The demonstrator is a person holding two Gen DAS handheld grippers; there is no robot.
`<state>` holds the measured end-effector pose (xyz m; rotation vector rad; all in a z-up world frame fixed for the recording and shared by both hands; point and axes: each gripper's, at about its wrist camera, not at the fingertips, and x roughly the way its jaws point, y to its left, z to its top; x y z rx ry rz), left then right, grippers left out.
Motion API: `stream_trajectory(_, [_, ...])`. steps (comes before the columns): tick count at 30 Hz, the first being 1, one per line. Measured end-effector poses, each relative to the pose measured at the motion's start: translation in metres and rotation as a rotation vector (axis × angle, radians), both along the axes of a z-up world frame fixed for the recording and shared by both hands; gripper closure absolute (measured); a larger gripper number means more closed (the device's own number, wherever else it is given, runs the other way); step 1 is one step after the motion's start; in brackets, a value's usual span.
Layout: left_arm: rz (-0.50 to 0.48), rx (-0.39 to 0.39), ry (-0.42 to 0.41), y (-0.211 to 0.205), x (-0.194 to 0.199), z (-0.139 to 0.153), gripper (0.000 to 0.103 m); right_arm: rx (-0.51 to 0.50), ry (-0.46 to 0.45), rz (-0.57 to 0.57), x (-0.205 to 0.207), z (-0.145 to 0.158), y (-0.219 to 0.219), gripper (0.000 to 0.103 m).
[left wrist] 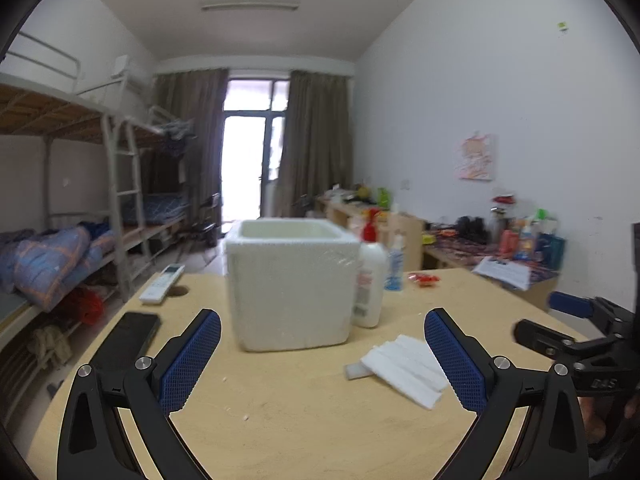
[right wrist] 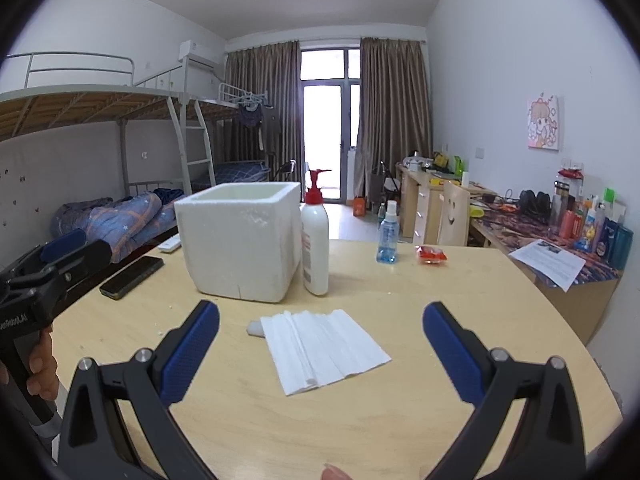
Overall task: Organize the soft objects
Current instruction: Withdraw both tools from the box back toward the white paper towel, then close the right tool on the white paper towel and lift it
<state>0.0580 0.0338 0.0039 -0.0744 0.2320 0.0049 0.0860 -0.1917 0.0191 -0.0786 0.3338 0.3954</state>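
A folded white soft sheet [right wrist: 324, 350] lies flat on the wooden table [right wrist: 460, 292], over a small white lump [right wrist: 255, 329] at its left edge. It also shows in the left wrist view [left wrist: 408, 368]. A white foam box [right wrist: 240, 238], open on top, stands behind it; in the left wrist view the box [left wrist: 292, 284] is straight ahead. My right gripper [right wrist: 320, 316] is open and empty, just short of the sheet. My left gripper [left wrist: 322, 320] is open and empty in front of the box. Each gripper shows at the edge of the other's view.
A white pump bottle [right wrist: 315, 240] stands right of the box. A blue spray bottle [right wrist: 387, 236] and a red packet [right wrist: 431, 255] lie farther back. A black phone [right wrist: 132, 271] and a white remote [left wrist: 162, 284] lie at the left. Bunk beds stand left, desks right.
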Motion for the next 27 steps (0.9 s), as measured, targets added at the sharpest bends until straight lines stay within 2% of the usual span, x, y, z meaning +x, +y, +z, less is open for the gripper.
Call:
stream_trajectory(4, [0.000,-0.043,0.039,0.006,0.009,-0.011,0.001,-0.006,0.023,-0.011,0.007,-0.010,0.001,0.000])
stream_trajectory(13, [0.003,-0.029,0.072,0.004,0.021,-0.026,0.001,-0.035,0.086,-0.009,0.025,-0.029,0.004,0.000])
stream_trajectory(19, [-0.016,-0.024,0.122,0.003,0.034,-0.034,0.001,-0.078,0.126,0.015,0.035,-0.036,0.012,0.000])
stream_trajectory(23, [0.008,-0.010,0.168,0.006,0.046,-0.039,0.001,-0.115,0.182,0.037,0.046,-0.041,0.020,0.000])
stream_trajectory(27, [0.000,-0.031,0.216,0.010,0.059,-0.044,0.001,-0.136,0.236,0.069,0.058,-0.047,0.027,0.000])
